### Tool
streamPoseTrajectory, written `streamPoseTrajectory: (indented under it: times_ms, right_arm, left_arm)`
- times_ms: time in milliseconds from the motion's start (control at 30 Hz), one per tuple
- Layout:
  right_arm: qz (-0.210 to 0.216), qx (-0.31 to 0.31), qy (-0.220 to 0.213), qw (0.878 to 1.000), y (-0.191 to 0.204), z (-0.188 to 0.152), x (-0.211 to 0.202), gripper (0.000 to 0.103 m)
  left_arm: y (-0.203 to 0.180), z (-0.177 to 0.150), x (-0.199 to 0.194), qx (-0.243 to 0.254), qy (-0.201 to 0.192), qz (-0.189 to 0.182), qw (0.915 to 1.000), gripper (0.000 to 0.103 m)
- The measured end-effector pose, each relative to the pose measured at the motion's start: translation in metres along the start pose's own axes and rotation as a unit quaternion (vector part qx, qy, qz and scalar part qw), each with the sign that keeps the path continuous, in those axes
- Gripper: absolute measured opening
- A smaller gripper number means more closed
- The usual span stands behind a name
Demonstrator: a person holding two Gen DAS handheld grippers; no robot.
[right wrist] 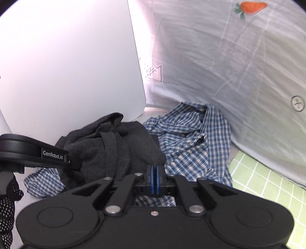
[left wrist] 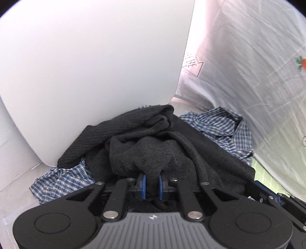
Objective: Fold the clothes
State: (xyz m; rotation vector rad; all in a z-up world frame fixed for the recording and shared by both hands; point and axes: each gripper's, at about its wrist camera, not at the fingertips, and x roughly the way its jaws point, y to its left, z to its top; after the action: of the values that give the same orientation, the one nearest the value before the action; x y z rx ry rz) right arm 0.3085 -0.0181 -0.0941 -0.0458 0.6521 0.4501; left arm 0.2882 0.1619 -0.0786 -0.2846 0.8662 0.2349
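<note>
Nearest in the left wrist view, the left gripper is seen from behind its black and grey body. Its two blue-padded fingers are closed on a thick fold of a dark grey knit sweater, so the fabric is pinched between them. The sweater is bunched in a crumpled heap just ahead of the fingers, with a ribbed cuff or hem draped off to the left.

In the right wrist view, the right gripper is shown with its blue pads pressed together. The sweater's edge is met at the fingertips, but whether any cloth is caught between the pads cannot be told. The left gripper's black body, marked "GenRobot.AI", is seen at the left edge of this view, held by a hand in a dotted mesh glove.

Beneath and beyond the sweater, a blue and white plaid shirt is spread in rumpled folds, showing on both sides of the dark heap. Both garments are laid on a pale surface. To the right, a green grid-patterned mat is visible. Farther back, a smooth white panel is stood upright on the left, and a translucent white sheet printed with an orange carrot motif is hung on the right.
</note>
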Motion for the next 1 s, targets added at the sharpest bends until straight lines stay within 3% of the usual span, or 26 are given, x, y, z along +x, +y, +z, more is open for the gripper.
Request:
streamPoseTrajectory:
  times_ms: [200, 367, 500, 633, 767, 833, 867, 1000]
  right_arm:
    - [-0.054, 0.017, -0.069, 0.996, -0.025, -0.018, -0.112, 0.003]
    - [-0.138, 0.054, -0.094, 0.984, -0.073, -0.062, -0.214, 0.003]
    - [-0.223, 0.116, -0.096, 0.963, -0.123, -0.118, -0.301, 0.003]
    - [-0.316, 0.153, -0.096, 0.932, -0.168, -0.175, -0.381, 0.003]
    - [-0.392, 0.173, -0.097, 0.898, -0.216, -0.225, -0.451, 0.003]
    - [-0.422, 0.176, -0.097, 0.884, -0.237, -0.243, -0.475, 0.003]
    - [-0.433, 0.182, -0.086, 0.879, -0.25, -0.255, -0.485, 0.003]
    - [-0.444, 0.21, -0.033, 0.871, -0.282, -0.295, -0.5, 0.005]
  left_arm:
    - [-0.024, -0.032, -0.087, 0.043, -0.007, -0.088, 0.9952, 0.013]
    - [-0.088, -0.099, -0.134, 0.125, 0.039, -0.182, 0.9746, 0.013]
    - [-0.148, -0.162, -0.156, 0.174, 0.105, -0.257, 0.9447, 0.014]
    - [-0.219, -0.219, -0.189, 0.257, 0.129, -0.319, 0.9031, 0.016]
    - [-0.267, -0.257, -0.216, 0.281, 0.147, -0.374, 0.8713, 0.02]
    - [-0.28, -0.27, -0.225, 0.291, 0.137, -0.37, 0.8717, 0.02]
    - [-0.285, -0.275, -0.226, 0.293, 0.132, -0.359, 0.8762, 0.02]
    - [-0.282, -0.28, -0.215, 0.253, 0.14, -0.312, 0.905, 0.021]
